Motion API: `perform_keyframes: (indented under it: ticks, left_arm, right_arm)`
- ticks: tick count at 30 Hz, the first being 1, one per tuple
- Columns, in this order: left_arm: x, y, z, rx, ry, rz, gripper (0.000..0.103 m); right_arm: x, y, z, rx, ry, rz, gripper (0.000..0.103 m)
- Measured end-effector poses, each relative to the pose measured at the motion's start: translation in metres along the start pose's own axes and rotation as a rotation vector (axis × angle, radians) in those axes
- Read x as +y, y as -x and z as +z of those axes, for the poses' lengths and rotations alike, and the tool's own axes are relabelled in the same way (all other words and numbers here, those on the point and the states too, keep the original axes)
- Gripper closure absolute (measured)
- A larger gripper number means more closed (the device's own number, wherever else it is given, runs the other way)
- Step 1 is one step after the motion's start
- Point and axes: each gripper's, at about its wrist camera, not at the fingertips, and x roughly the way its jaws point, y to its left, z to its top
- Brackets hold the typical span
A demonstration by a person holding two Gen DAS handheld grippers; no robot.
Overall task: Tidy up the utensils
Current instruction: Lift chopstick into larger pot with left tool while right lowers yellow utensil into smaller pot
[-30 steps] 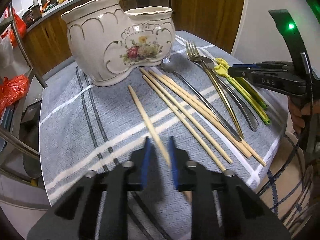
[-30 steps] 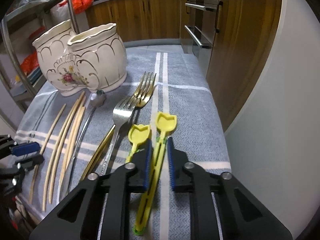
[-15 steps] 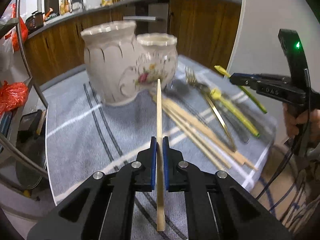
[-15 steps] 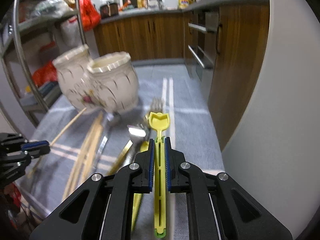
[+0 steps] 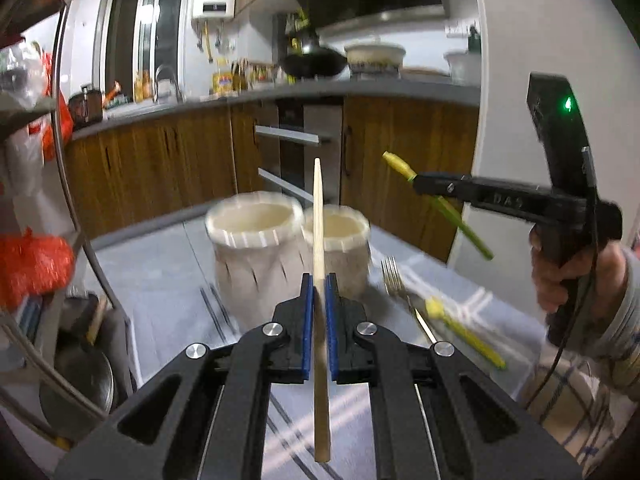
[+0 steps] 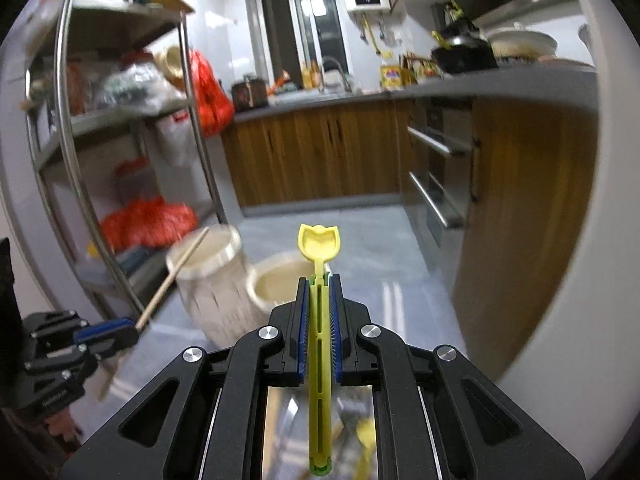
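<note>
Both tongs loaded, nothing delivered yet.

Left gripper [image 5: 317,304]: jaws pinched tight on one chopstick [image 5: 318,216], held partway along its length, tip up and in front of the holder [image 5: 256,256], butt hanging below the pads.

Right gripper [image 6: 319,308]: jaws closed on a yellow spoon [image 6: 319,240], gripped on the slotted handle, bowl end forward, just above and on the near side of the holder's smaller cup.

Holder: twin ceramic cups, both mouths look empty as far as the blur allows.

Left beside the holder on the cloth [image 5: 160,272]: a fork [image 5: 394,280] and a second yellow spoon [image 5: 460,328] to its right. Other chopsticks not visible here; cannot tell.

Judgement: early stage. First two pieces lifted, drops into the cups pending, remaining cutlery to follow.
</note>
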Motion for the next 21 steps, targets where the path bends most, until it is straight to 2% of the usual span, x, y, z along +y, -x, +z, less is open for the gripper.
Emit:
perform_keyframes:
  ticks: [2, 5, 10, 15, 21]
  left_arm:
    - [0.011, -0.003, 0.019, -0.048, 0.008, 0.012, 0.097]
    - [0.034, -0.013, 0.048, -0.102, 0.081, -0.018, 0.097]
    - [0.064, -0.045, 0.078, -0.137, 0.162, -0.041, 0.097]
    - [0.086, -0.076, 0.084, -0.123, 0.264, -0.078, 0.097]
    - [0.085, -0.099, 0.078, -0.137, 0.259, -0.061, 0.097]
  right_arm:
    - [0.001, -0.010, 0.014, -0.043, -0.029, 0.035, 0.093]
    - [-0.003, -0.027, 0.029, -0.078, -0.089, 0.078, 0.093]
    - [-0.013, -0.064, 0.038, -0.065, -0.214, 0.138, 0.093]
    - [-0.017, -0.098, 0.040, -0.057, -0.300, 0.156, 0.093]
    - [-0.009, -0.116, 0.033, -0.096, -0.258, 0.090, 0.093]
